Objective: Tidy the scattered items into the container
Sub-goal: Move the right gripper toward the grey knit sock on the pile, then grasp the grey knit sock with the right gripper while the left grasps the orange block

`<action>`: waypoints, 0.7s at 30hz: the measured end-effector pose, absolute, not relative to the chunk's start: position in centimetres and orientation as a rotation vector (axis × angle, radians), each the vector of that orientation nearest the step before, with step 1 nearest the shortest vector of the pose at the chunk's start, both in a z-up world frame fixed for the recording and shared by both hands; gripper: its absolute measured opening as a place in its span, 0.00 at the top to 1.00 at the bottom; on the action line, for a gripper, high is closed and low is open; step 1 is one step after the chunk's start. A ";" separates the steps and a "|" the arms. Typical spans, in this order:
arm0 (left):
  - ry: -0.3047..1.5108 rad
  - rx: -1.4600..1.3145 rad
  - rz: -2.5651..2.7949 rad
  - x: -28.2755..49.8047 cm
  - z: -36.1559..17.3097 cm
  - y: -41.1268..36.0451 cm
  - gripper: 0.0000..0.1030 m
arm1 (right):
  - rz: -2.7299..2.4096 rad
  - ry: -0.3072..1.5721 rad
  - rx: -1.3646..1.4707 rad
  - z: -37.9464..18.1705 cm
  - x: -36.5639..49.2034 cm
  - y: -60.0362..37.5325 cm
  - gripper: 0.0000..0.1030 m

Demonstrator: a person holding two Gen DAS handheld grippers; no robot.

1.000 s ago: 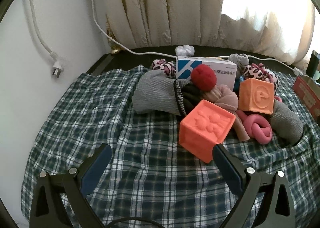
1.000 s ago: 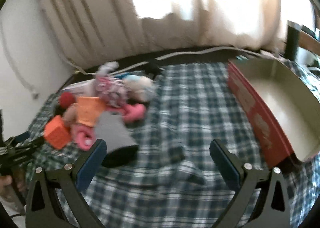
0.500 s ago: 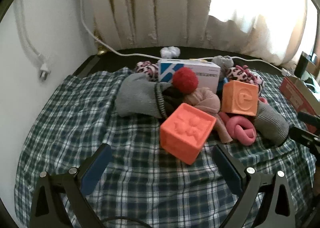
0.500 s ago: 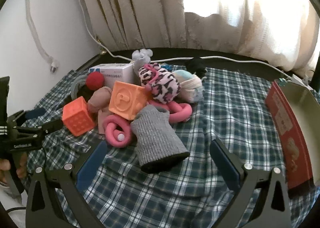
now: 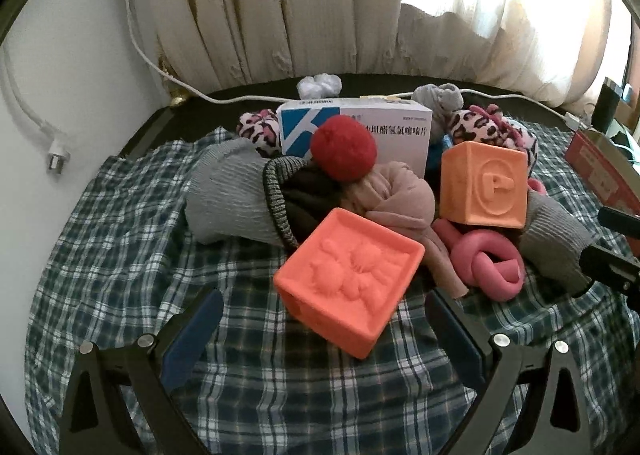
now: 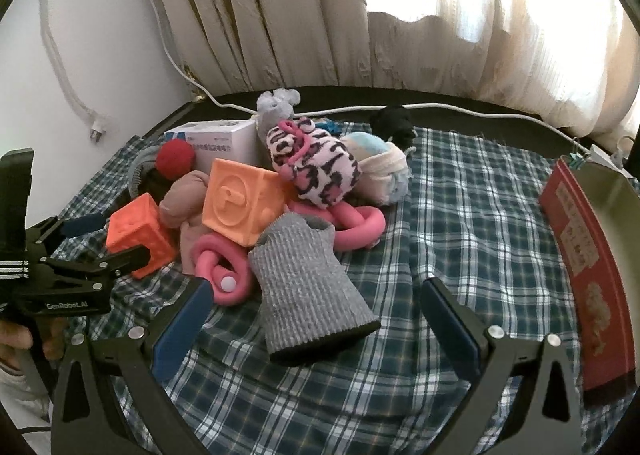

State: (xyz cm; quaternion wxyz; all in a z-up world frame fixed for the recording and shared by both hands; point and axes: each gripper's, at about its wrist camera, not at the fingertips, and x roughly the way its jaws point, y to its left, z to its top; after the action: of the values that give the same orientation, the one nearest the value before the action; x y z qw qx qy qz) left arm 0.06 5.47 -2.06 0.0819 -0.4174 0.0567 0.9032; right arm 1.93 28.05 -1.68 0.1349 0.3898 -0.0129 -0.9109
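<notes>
Both hand-held grippers wide open, empty: left [image 5: 320, 329] lined up on coral block [image 5: 350, 287], right [image 6: 316, 315] on grey sock [image 6: 308, 291]; box [image 6: 580, 255] at 3 o'clock.

The left gripper [image 5: 318, 329] fills the bottom of its own view with its jaws spread wide, blue pads [image 5: 191, 339] facing inward and nothing between them. The right gripper [image 6: 314, 321] sits the same way, low in its frame, wide apart and empty. At the lower left edge of the right view, a hand [image 6: 24, 339] grips the left gripper's handle.
</notes>
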 end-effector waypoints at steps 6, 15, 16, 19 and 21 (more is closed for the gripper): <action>0.116 -1.264 2.692 -0.5 -2.4 4.9 0.01 | -2.636 -0.042 1.146 -2.0 1.5 28.0 0.00; 0.111 -1.272 2.674 -0.8 -2.8 5.0 0.01 | -2.637 -0.040 1.158 -2.3 1.1 27.9 0.00; 0.113 -1.272 2.672 -0.9 -2.9 5.1 0.01 | -2.636 -0.040 1.159 -2.3 1.1 27.9 0.00; 0.105 -1.269 2.667 -0.9 -2.9 5.1 0.01 | -2.636 -0.040 1.156 -2.3 1.1 27.9 0.00; 0.095 -1.265 2.665 -0.9 -2.9 5.0 0.01 | -2.635 -0.038 1.153 -2.3 1.1 27.9 0.00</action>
State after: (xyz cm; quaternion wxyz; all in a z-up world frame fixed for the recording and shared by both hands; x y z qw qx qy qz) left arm -0.89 5.04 -2.89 0.0950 -0.4268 0.0321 0.8988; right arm 1.06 27.88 -2.27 0.1320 0.3974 -0.0130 -0.9080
